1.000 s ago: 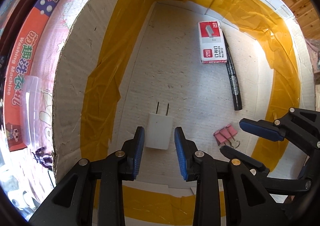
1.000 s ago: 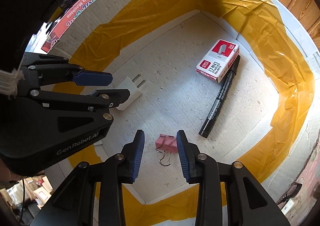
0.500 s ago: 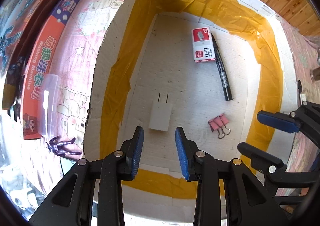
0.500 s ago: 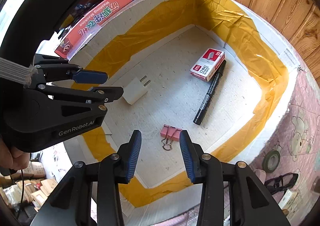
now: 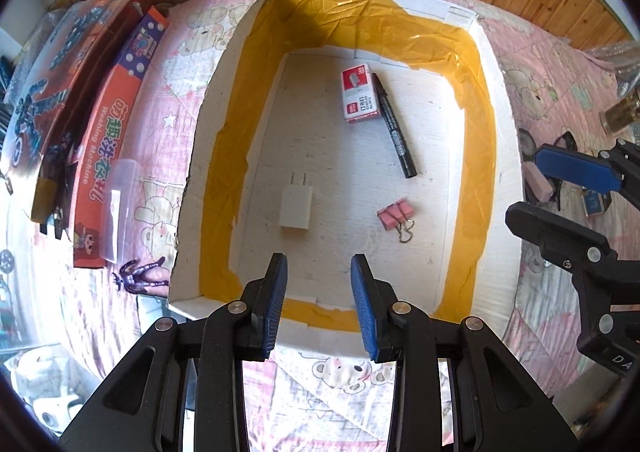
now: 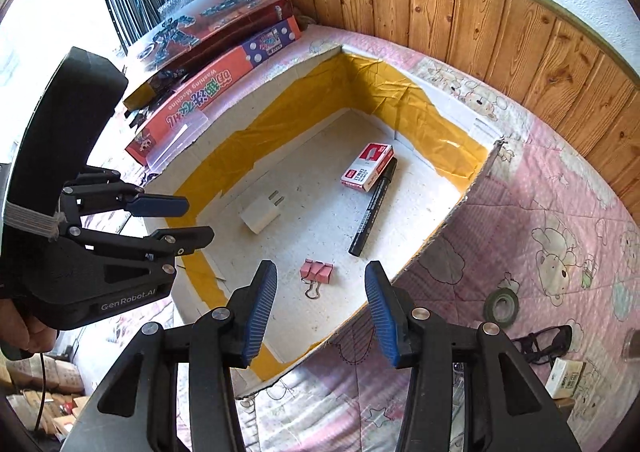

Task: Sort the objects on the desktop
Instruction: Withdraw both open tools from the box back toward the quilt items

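1. Left wrist view: the left gripper has its blue-padded jaws apart with nothing between them. It is held above the near rim of a shallow white cardboard box lined with yellow tape.
2. On the floor of that box lie four things. A white two-pin plug adapter is nearest the gripper, pins pointing away. A pink binder clip pair with wire handles lies to the adapter's right, apart from it. A red and white staples carton sits toward the box's far wall, and a black marker pen lies along its right edge, touching it.
3. The right gripper shows at the right, outside the box, jaws parted and empty.
4. Left of the box, on a pink bear-print quilt, lies an orange toy washing-machine carton.
5. Right wrist view: the right gripper is spread wide and holds nothing. It hovers over the box's near corner, with the binder clips seen between its pads.
6. Beyond the clips lie the marker, the staples carton and the adapter.
7. The left gripper enters from the left, jaws apart and empty, near the adapter's side of the box.
8. A dark green tape roll lies on the quilt right of the box.
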A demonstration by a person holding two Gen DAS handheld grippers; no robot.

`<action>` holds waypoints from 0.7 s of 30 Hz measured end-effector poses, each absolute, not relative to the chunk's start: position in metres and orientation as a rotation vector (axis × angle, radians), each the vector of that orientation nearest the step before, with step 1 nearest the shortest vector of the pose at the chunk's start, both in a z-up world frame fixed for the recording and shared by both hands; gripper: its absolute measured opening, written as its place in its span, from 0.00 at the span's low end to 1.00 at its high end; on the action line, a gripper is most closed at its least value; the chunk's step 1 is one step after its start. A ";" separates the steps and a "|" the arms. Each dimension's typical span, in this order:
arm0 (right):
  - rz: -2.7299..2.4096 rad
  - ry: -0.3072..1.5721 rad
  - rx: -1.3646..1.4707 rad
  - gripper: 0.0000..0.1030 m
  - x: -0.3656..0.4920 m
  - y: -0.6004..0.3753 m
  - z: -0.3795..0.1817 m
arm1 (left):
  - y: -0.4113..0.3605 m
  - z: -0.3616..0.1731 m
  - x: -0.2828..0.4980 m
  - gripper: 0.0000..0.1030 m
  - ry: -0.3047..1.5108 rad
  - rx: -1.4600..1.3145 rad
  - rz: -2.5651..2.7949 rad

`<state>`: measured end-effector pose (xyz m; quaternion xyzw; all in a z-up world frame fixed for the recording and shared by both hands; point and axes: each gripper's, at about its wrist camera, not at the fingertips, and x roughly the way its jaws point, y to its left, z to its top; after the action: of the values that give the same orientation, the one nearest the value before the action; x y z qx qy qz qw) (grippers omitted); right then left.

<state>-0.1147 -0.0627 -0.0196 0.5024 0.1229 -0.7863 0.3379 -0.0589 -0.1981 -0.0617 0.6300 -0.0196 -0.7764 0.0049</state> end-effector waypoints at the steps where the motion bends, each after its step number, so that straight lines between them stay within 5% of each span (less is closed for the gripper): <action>1: -2.058 0.310 1.292 0.46 -0.112 -0.059 -0.015 | -0.196 -0.059 -0.056 0.34 -0.064 1.966 -2.437; 21: -2.331 0.047 0.880 0.52 -0.017 0.044 0.002 | -0.120 -0.020 0.026 0.36 -0.085 1.589 -2.820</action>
<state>-0.0168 0.0438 0.0025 0.3348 0.0179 -0.8864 0.3191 0.0263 -0.1197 -0.0202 0.4901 -0.0263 -0.8700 -0.0482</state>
